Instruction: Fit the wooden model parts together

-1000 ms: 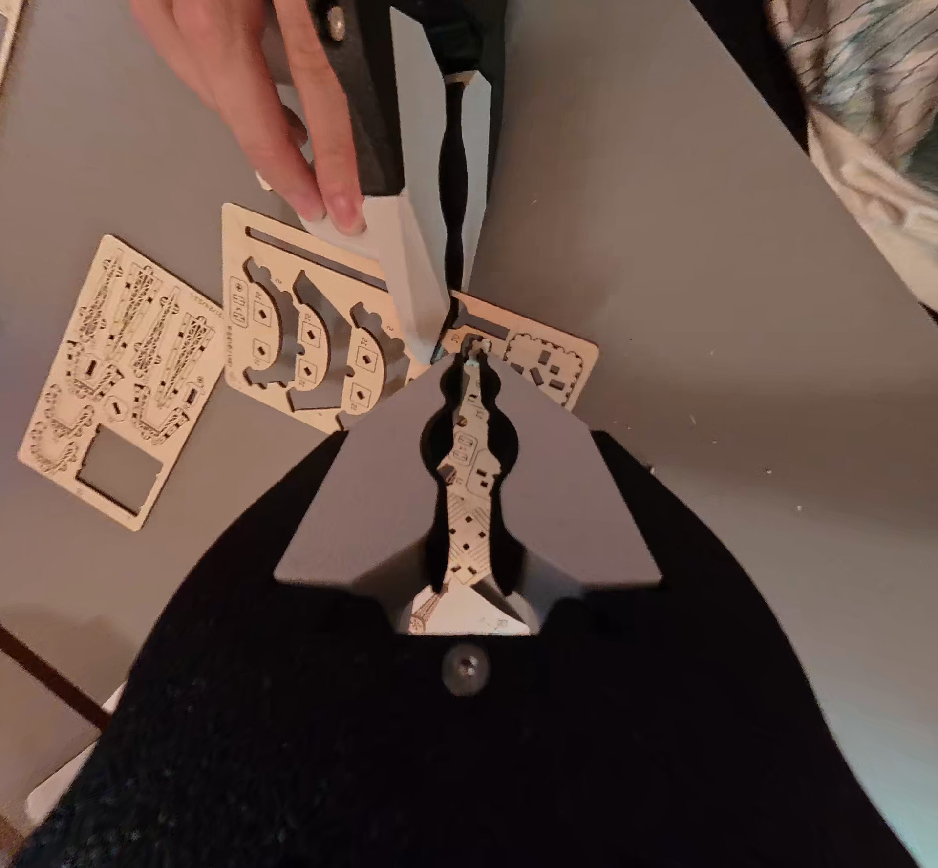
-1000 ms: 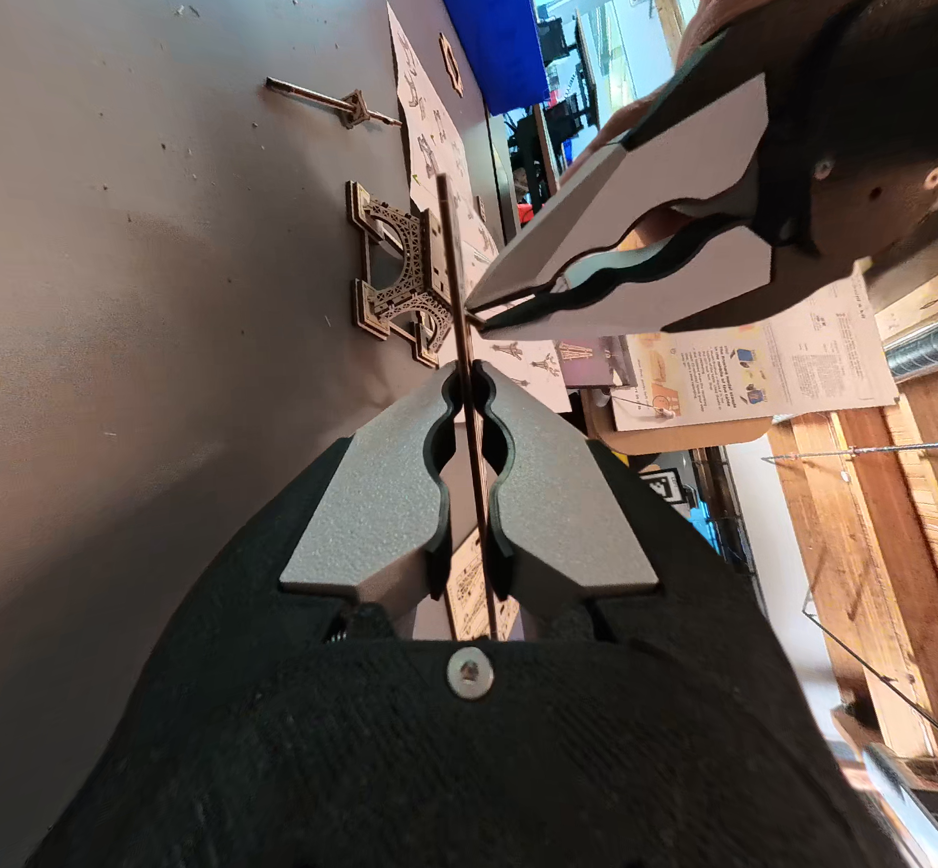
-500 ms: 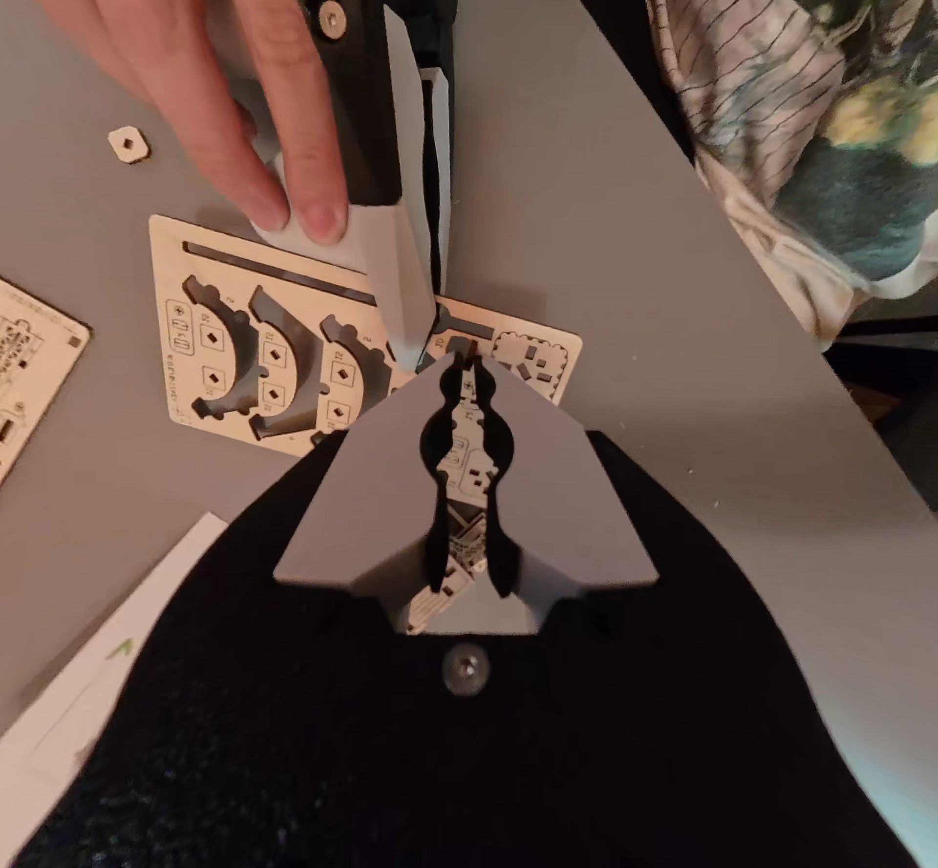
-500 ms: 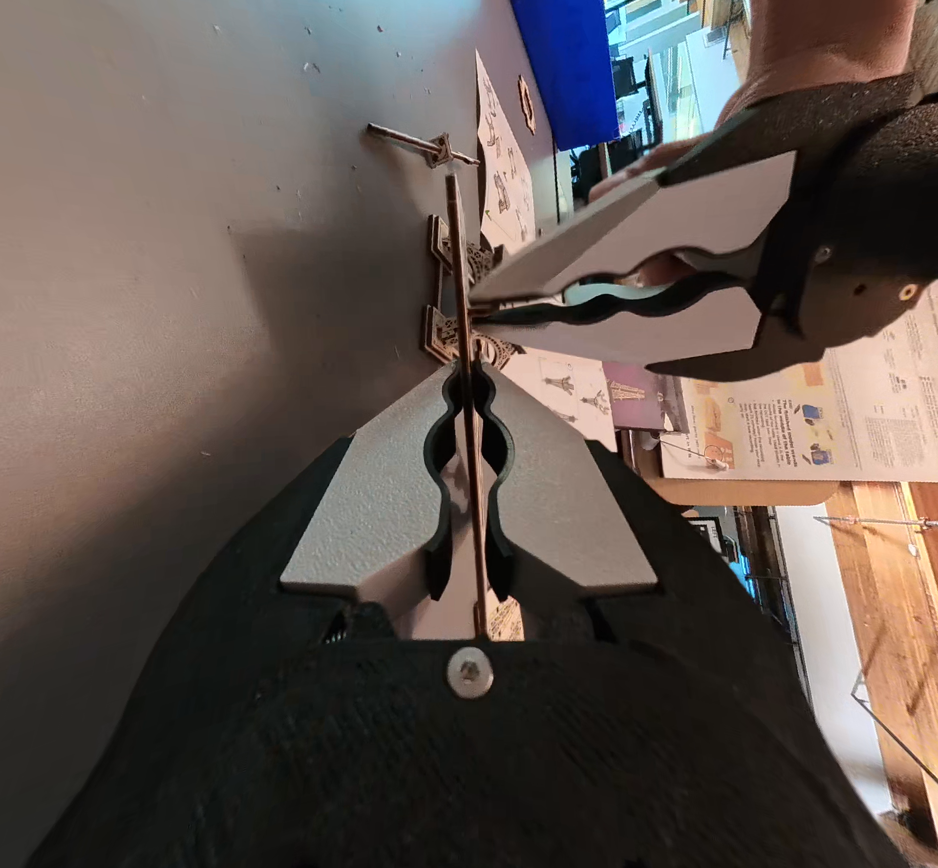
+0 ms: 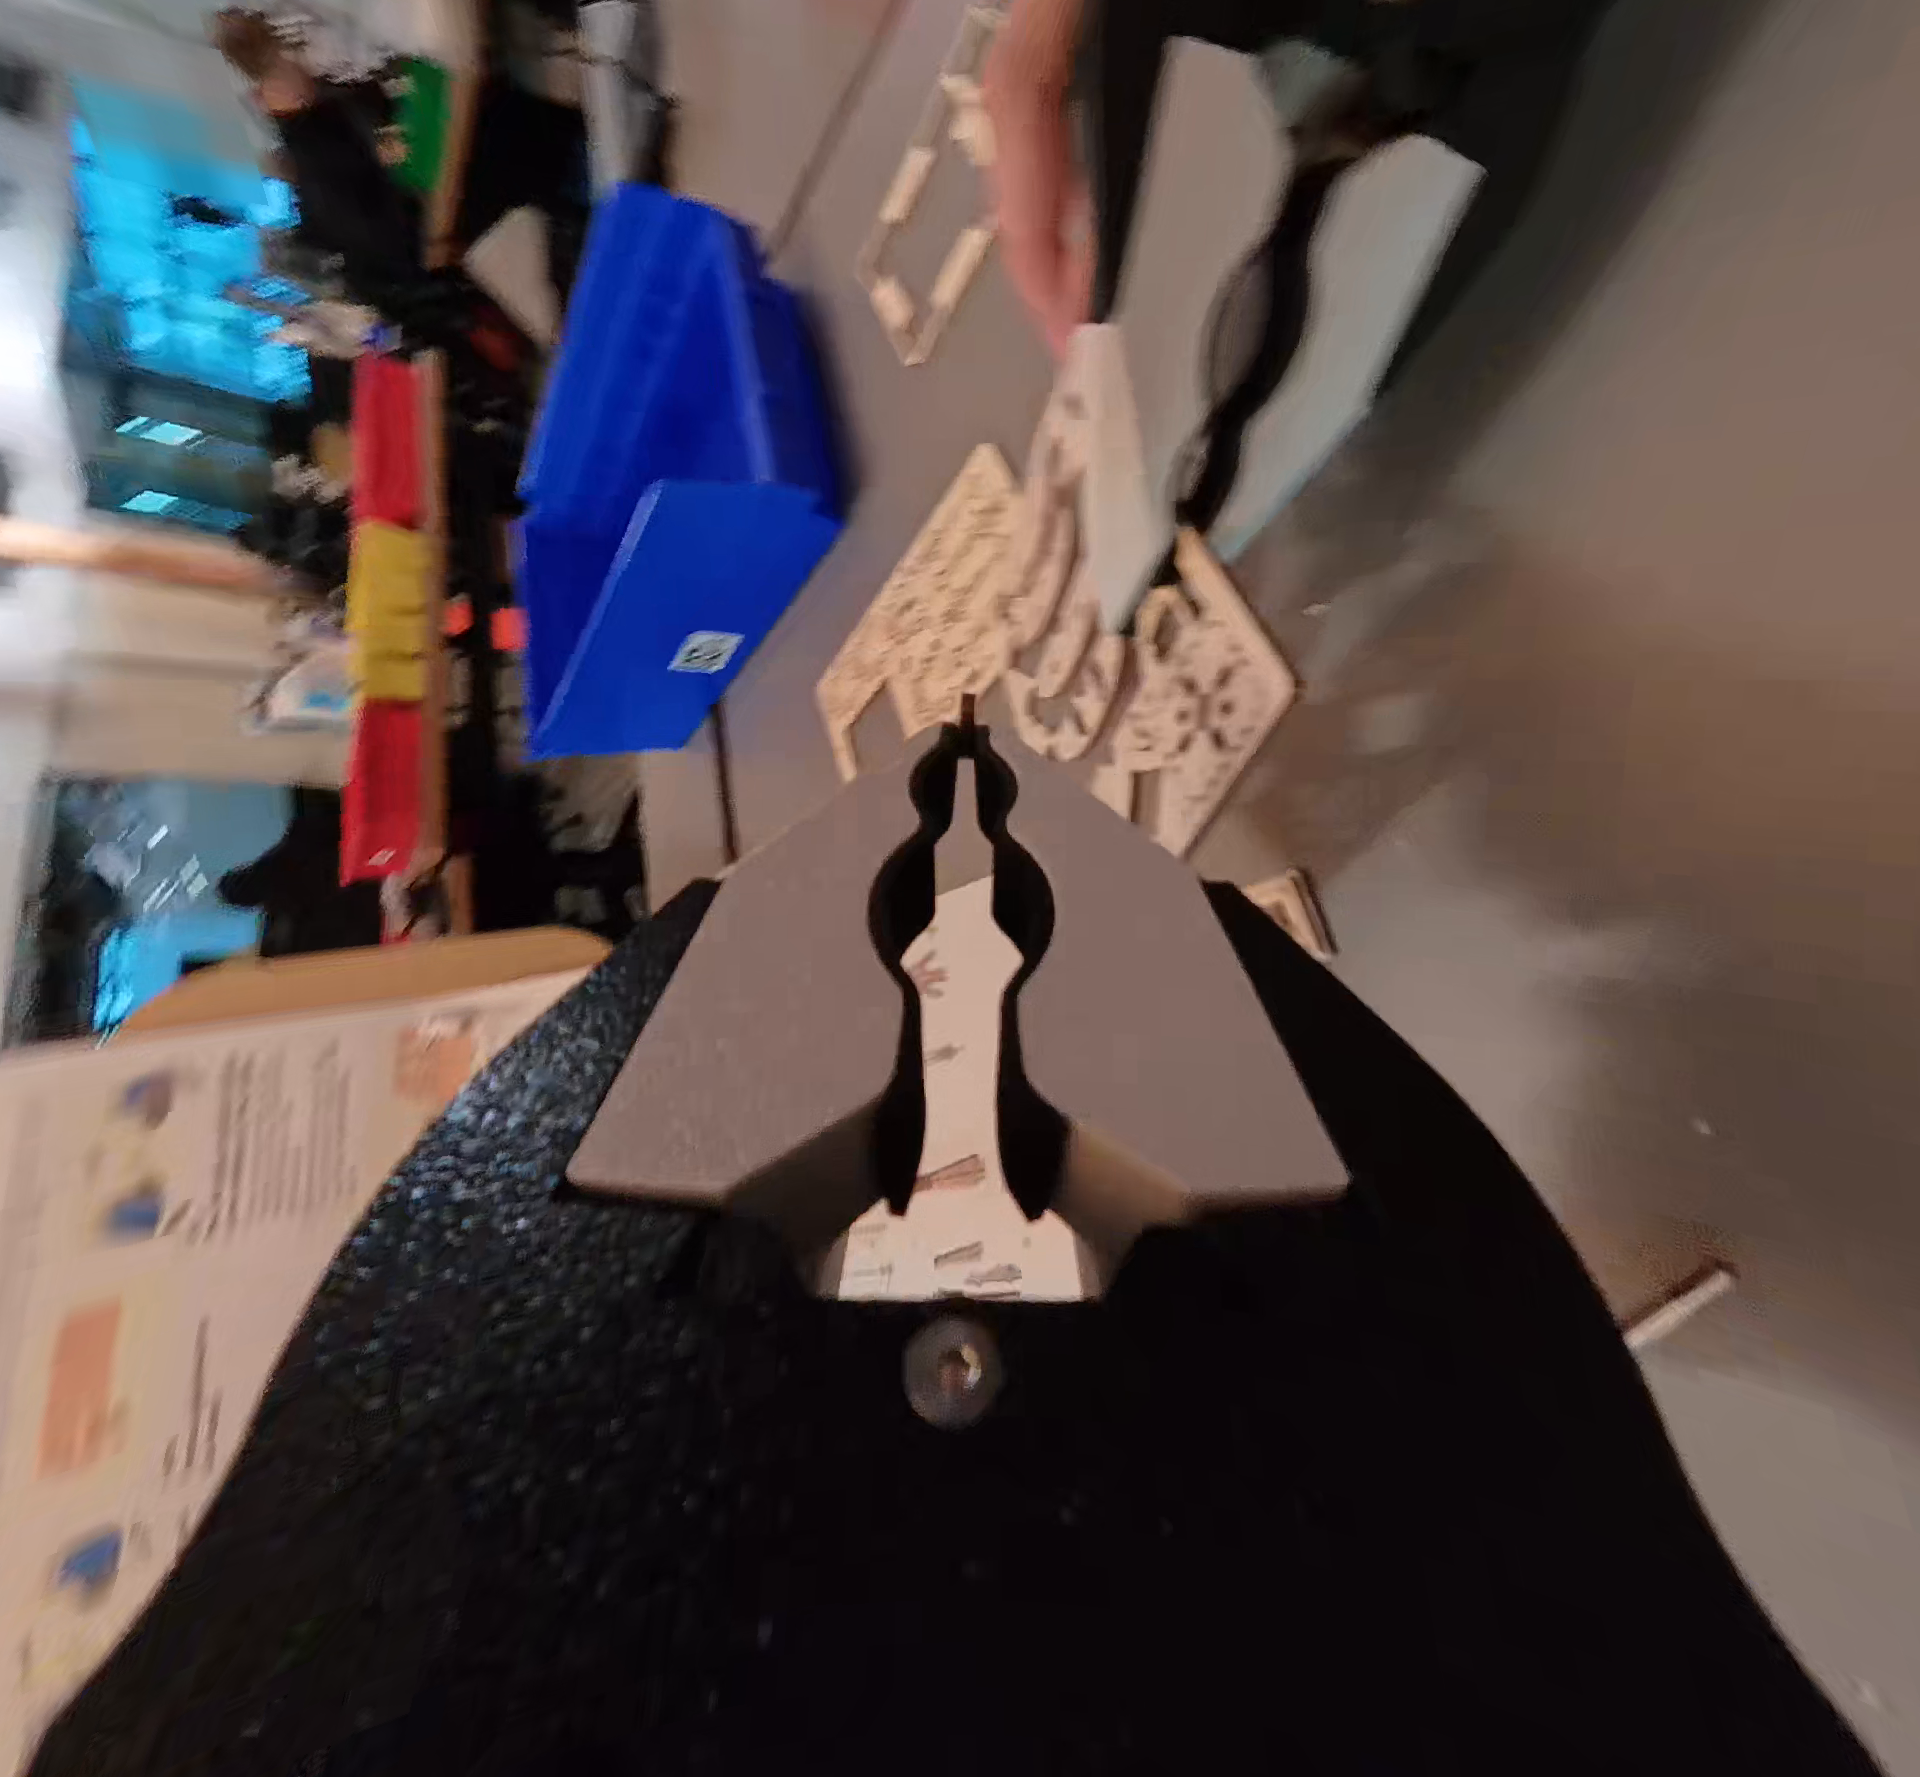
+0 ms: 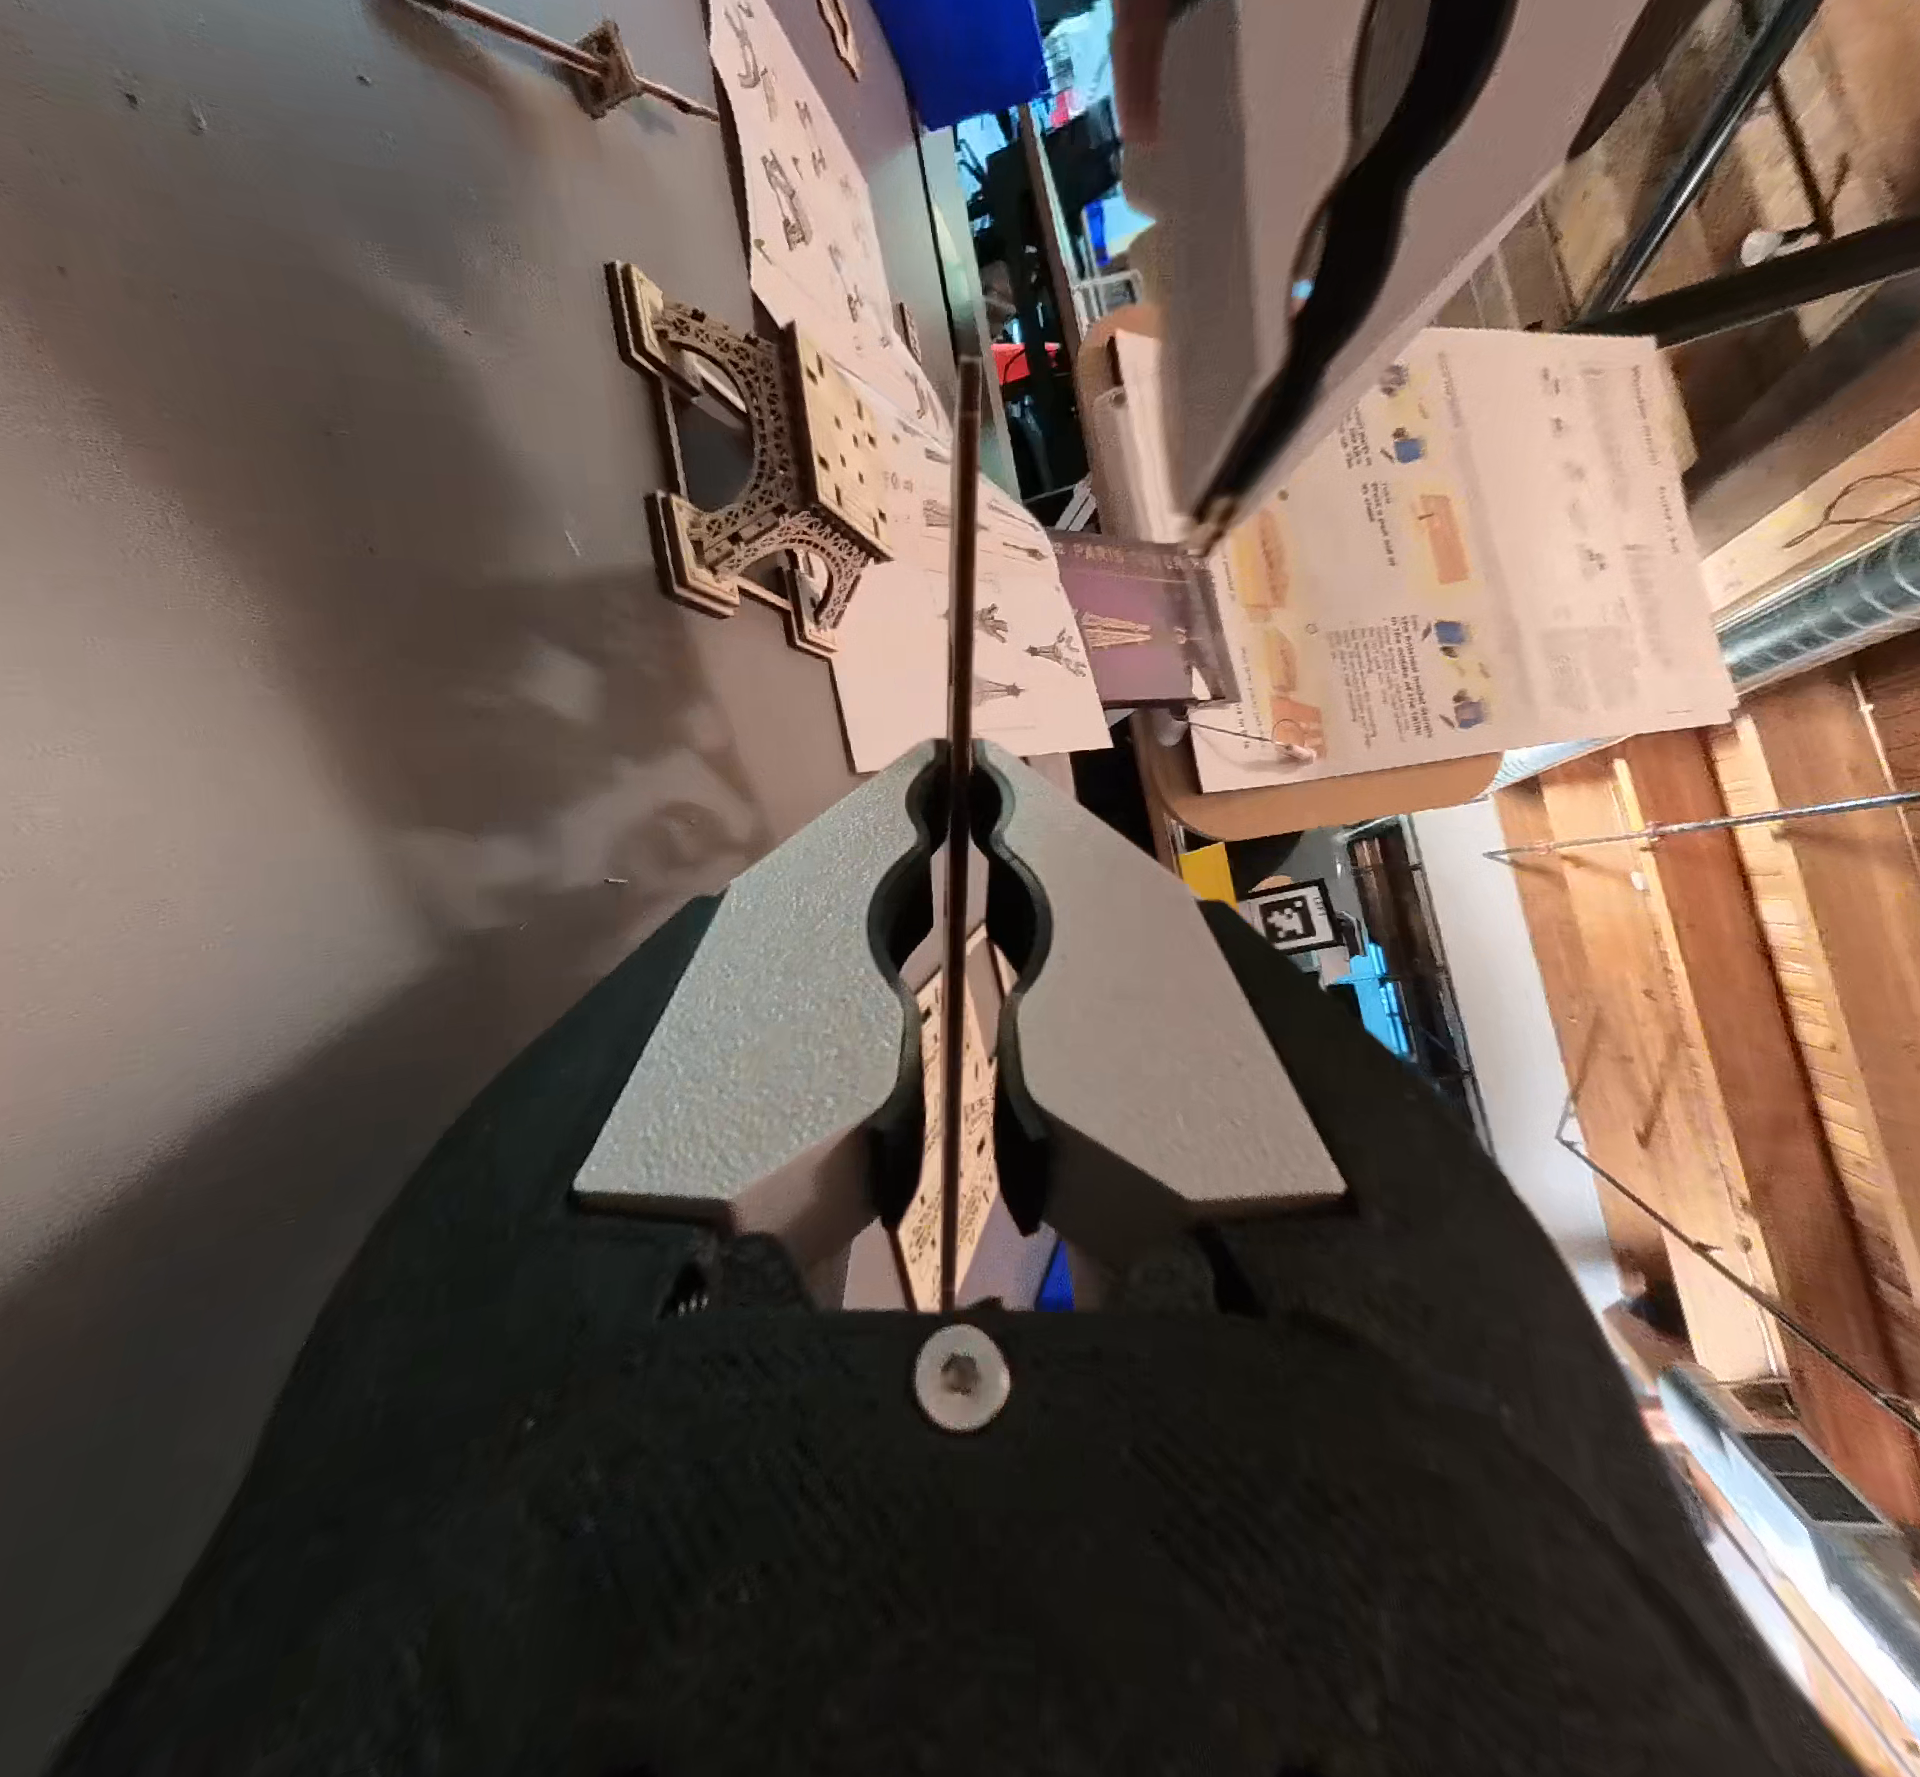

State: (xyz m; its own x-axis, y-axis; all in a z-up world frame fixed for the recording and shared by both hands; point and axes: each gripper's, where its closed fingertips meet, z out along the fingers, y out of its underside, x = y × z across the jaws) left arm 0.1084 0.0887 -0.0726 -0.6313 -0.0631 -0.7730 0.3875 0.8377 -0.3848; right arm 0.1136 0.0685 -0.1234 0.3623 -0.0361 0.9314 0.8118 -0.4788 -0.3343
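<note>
My right gripper is shut on a thin wooden parts sheet, seen edge-on and held above the grey table. In the blurred left wrist view that sheet shows its cut-outs below the right gripper. My left gripper is shut, with a tiny dark wooden piece sticking out of its tips. It also shows in the right wrist view, raised clear to the right of the sheet. A partly built wooden tower base lies on the table.
A thin wooden spire piece lies farther along the table. Other parts sheets and an emptied frame lie near a blue bin. Instruction papers lie on a cardboard box at the table's edge. Left tips to right tips: about 6 cm.
My left gripper has pulled away from the held sheet, lifted and swung round, keeping a tiny piece in its tips. My right gripper still holds the sheet, a little farther from the tower base.
</note>
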